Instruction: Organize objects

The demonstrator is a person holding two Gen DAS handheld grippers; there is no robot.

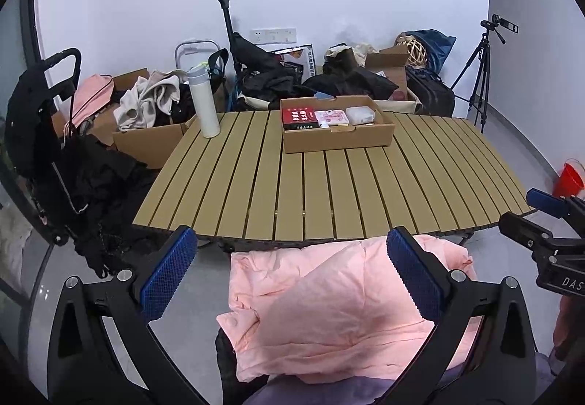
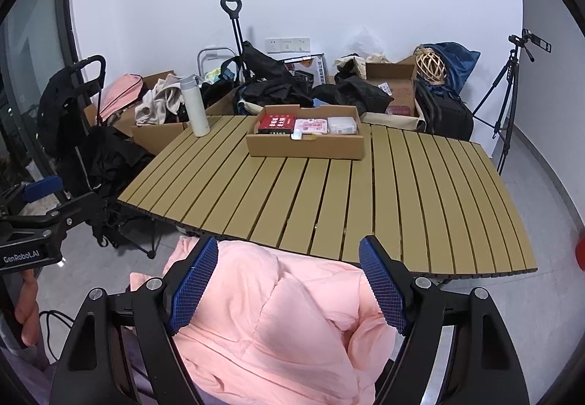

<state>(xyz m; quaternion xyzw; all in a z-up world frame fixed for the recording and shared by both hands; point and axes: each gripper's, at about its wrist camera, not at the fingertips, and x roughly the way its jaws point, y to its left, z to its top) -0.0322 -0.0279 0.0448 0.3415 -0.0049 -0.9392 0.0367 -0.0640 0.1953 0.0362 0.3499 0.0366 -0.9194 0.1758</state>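
On far side of counter (image 1: 329, 185), cardboard box (image 1: 338, 138) holds sm. items; white bottle (image 1: 203, 101) loose beside it; both grippers' jaws wide, empty, above pink jacket (image 2: 278, 324); sorting looks partly done.

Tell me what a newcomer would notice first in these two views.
The puffy pink jacket fills the foreground, bunched below the near edge of the slatted folding table, with the open left tool and open right tool hovering over it. On the table's far side sit a shallow cardboard box of small packages and, to its left, an upright white bottle. Behind them, bags and clothes pile against the wall.
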